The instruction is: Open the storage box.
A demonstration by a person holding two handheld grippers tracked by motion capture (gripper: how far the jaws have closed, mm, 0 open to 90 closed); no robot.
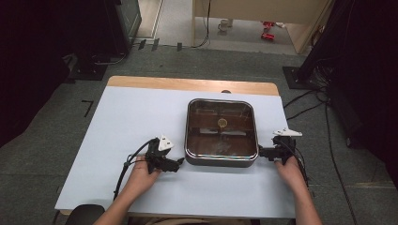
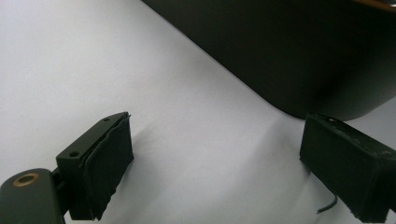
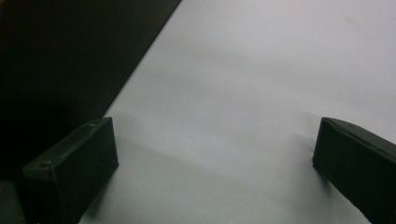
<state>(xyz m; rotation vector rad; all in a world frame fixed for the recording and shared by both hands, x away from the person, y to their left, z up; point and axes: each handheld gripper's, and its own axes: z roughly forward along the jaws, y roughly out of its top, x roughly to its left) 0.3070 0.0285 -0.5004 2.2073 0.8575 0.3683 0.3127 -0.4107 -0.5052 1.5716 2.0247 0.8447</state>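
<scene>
High cam overhead, gripper cams low, close, share pan (image 1: 220,132)

Glossy metal pan (image 1: 220,159), glass lid (image 1: 220,124)

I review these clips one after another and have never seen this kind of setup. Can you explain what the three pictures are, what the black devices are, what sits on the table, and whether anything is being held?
There is no machine arm here: a person sits at the table and holds a hand-operated clamp in each hand. The high view looks down from above. The left gripper and the right gripper rest on the pale sheet that covers the table, one at each side of a square dark pan with a glass lid.

The other two pictures come from small cameras riding on the clamps. Each looks along its own two black jaws. In the left gripper view the jaws stand wide apart over the sheet, with the pan's dark wall ahead. The right gripper view shows the same, with the pan at its left.

Nothing is held.
</scene>
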